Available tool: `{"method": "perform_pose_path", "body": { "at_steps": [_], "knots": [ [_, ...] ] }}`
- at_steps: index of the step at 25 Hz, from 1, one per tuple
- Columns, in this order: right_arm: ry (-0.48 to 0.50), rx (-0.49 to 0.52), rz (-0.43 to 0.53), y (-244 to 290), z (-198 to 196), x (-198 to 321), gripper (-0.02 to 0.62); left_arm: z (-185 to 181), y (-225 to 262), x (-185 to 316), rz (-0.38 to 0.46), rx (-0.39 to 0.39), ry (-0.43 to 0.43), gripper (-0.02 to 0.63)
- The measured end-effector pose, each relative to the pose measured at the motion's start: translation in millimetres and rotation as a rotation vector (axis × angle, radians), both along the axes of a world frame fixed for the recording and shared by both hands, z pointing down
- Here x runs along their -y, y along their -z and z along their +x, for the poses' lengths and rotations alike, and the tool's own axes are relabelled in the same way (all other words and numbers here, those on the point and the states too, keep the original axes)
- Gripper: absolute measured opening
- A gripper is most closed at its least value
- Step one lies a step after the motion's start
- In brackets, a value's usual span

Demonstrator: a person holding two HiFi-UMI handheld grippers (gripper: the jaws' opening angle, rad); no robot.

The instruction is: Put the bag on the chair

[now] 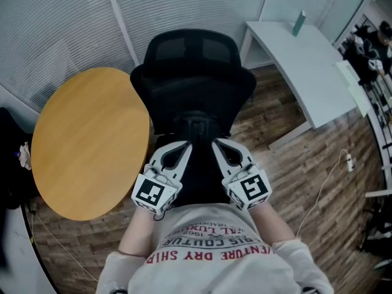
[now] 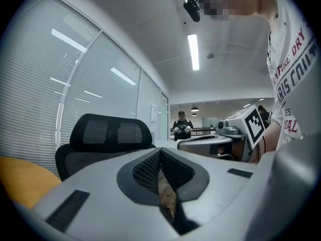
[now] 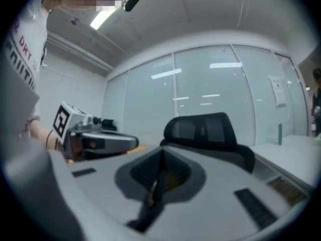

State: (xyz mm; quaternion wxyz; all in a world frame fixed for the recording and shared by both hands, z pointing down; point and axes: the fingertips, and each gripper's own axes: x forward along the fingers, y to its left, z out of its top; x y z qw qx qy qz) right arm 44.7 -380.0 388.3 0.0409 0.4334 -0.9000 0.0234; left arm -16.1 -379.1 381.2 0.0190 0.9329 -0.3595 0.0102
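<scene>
The black mesh office chair [image 1: 193, 60] stands in front of me, with its headrest toward the far side. A black bag [image 1: 197, 176] hangs low between my two grippers, over the chair's front, and is hard to tell apart from the dark seat. My left gripper [image 1: 184, 147] is shut, and a black strap [image 2: 176, 219] runs out from between its jaws. My right gripper [image 1: 219, 144] is also shut, with a black strap [image 3: 149, 205] pinched in it. Both grippers sit side by side, pointing at the chair back [image 2: 111, 134].
A round wooden table [image 1: 86, 146] touches the chair's left side. A white desk [image 1: 300, 66] stands at the back right, above wood flooring with a cable [image 1: 331, 176]. Glass walls with blinds lie behind. A person [image 2: 181, 126] stands far off.
</scene>
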Motion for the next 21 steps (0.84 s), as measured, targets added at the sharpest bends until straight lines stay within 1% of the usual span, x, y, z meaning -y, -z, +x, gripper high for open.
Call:
{"method": "perform_pose_path", "body": {
  "at_steps": [3,9,14,17,21],
  "knots": [
    [0.000,-0.001,0.003,0,-2,-2,0.026,-1,1,-1,-0.002,-0.001,-0.003,0.031],
    [-0.020,0.003,-0.029,-7,5,-1,0.026,4,2,-3,-0.033,-0.013,-0.003,0.031],
    [-0.018,-0.005,-0.036,-9,4,-1,0.026,0,-1,-1,-0.021,-0.003,0.002,0.031],
    [-0.014,-0.005,-0.037,-10,4,0,0.026,0,-1,1,-0.033,-0.012,0.011,0.031],
    [-0.011,0.002,-0.031,-9,4,3,0.026,1,-1,4,-0.029,-0.011,0.014,0.031]
  ]
}}
